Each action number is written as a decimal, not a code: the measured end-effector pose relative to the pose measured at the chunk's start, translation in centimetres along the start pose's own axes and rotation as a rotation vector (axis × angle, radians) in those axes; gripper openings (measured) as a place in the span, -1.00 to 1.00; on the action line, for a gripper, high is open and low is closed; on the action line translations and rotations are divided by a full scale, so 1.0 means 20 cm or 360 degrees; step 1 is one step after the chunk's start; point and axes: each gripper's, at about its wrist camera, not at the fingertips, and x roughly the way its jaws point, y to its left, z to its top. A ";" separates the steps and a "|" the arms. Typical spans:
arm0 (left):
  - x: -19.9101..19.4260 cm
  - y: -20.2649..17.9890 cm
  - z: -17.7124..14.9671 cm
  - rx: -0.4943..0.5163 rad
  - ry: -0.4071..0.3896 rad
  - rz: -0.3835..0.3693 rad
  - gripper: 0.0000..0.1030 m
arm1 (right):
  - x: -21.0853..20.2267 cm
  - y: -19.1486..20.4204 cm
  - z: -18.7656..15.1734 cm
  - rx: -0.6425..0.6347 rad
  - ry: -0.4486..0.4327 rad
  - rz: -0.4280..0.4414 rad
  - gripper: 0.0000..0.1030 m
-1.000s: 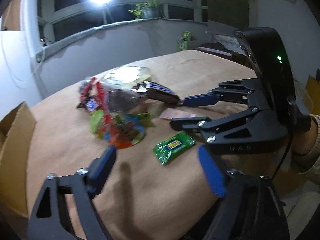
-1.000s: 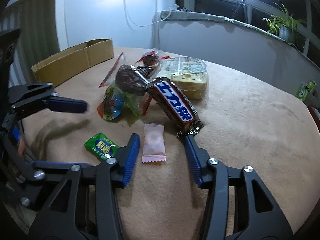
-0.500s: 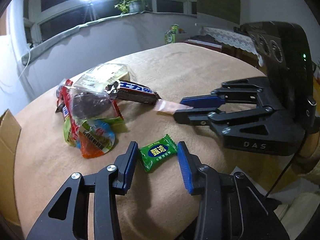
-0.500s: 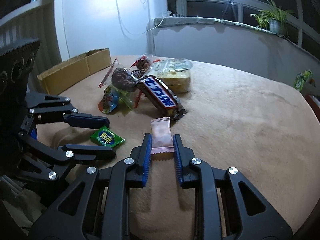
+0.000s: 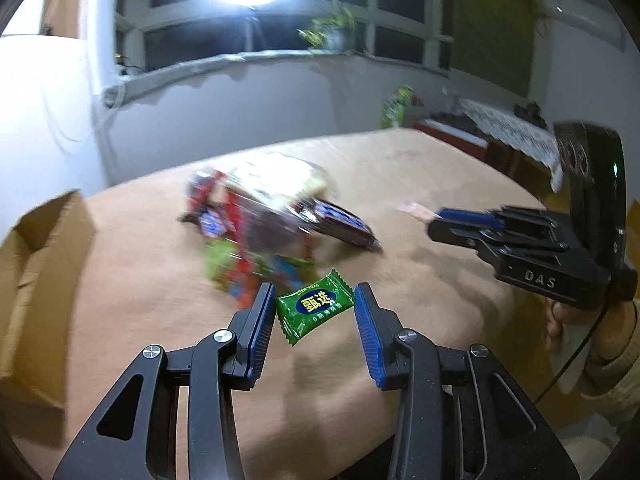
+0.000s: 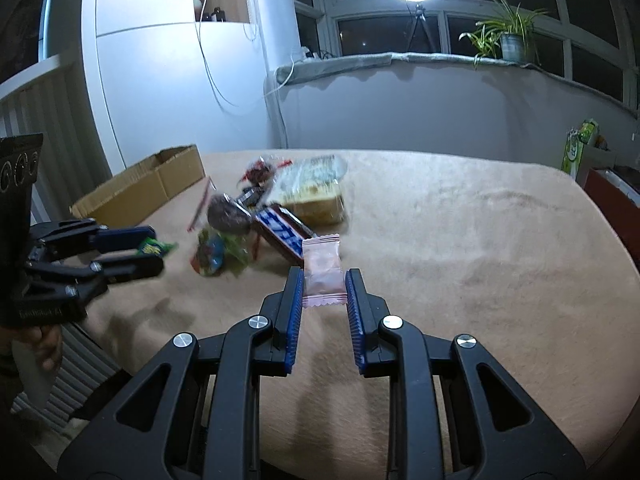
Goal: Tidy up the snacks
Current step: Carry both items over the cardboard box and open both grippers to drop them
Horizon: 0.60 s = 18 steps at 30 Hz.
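Cardboard box (image 5: 36, 280) sits at table (image 5: 420, 184) left. Left tool (image 5: 315, 312) clamps green candy (image 5: 316, 307); right tool (image 6: 323, 284) clamps pink candy (image 6: 322, 272), both lifted. Risk: thin wrapper-edge grips may slip during transfer, dropping candy short of box.

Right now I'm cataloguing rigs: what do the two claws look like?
Both match: left claw and right claw have black triangular cut-out linkage arms, silver bolts, and ribbed blue pads. The right's housing reads "DAS", shows a green light and trails a black cable past a beige knit sleeve.
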 end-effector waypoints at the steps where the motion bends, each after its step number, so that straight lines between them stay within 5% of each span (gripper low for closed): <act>1: -0.02 0.02 0.01 -0.0019 -0.0014 0.0020 -0.25 | -0.01 0.02 0.02 -0.0005 -0.0010 0.0002 -0.57; 9: -0.27 0.36 0.01 -0.0231 -0.0157 0.0228 -0.25 | 0.01 0.23 0.20 -0.0049 -0.0065 0.0092 -0.57; 18: -0.47 0.80 -0.05 -0.0397 -0.0227 0.0537 -0.24 | 0.22 0.69 0.42 -0.0217 -0.0073 0.0262 -0.57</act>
